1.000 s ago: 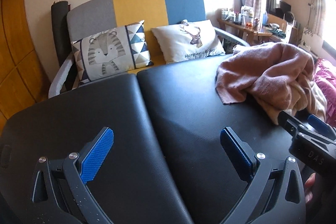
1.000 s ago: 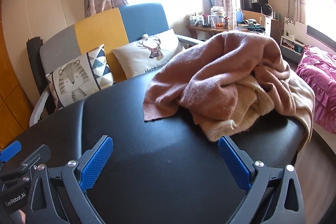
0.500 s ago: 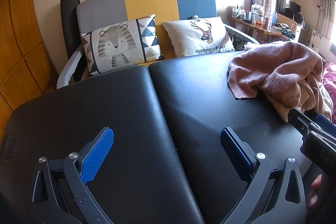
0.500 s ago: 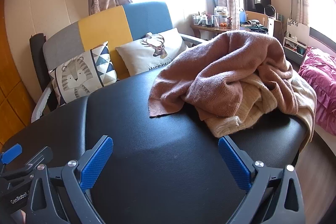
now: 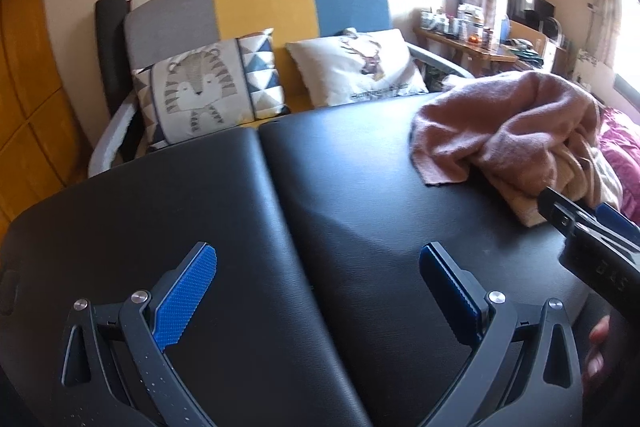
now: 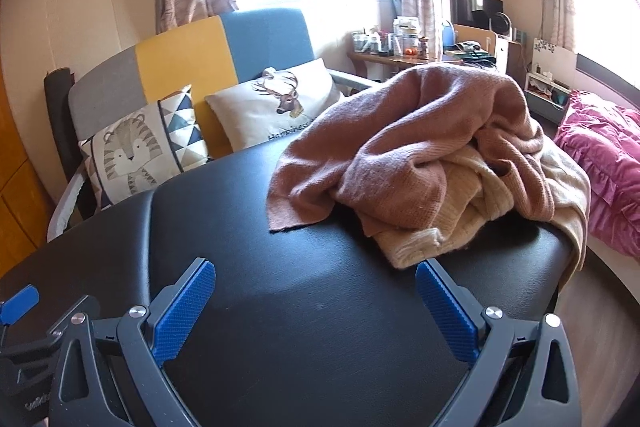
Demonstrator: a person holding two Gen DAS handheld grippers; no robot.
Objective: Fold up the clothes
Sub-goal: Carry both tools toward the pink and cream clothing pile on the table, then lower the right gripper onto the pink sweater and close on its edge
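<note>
A crumpled pink knitted sweater point(image 6: 404, 147) lies heaped on a cream knitted garment point(image 6: 452, 215) at the far right end of the black padded table point(image 6: 312, 291). In the left wrist view the pink sweater point(image 5: 508, 131) sits at the right, with the cream garment point(image 5: 576, 179) partly hidden under it. My right gripper point(image 6: 316, 297) is open over bare table, its right fingertip close to the cream hem. My left gripper point(image 5: 318, 279) is open over the table's middle seam, empty. The right gripper point(image 5: 592, 231) shows at the left view's right edge.
Behind the table stands a grey, yellow and blue sofa point(image 5: 256, 7) with a tiger cushion point(image 5: 204, 91) and a deer cushion point(image 5: 360, 67). A cluttered desk point(image 6: 400, 47) and a magenta bedspread point(image 6: 600, 167) are to the right. A hand point(image 5: 598, 351) holds the right gripper.
Both grippers have moved toward the clothes pile, which looks larger and nearer in the right wrist view. Both stayed open and empty. The clothes have not moved.
</note>
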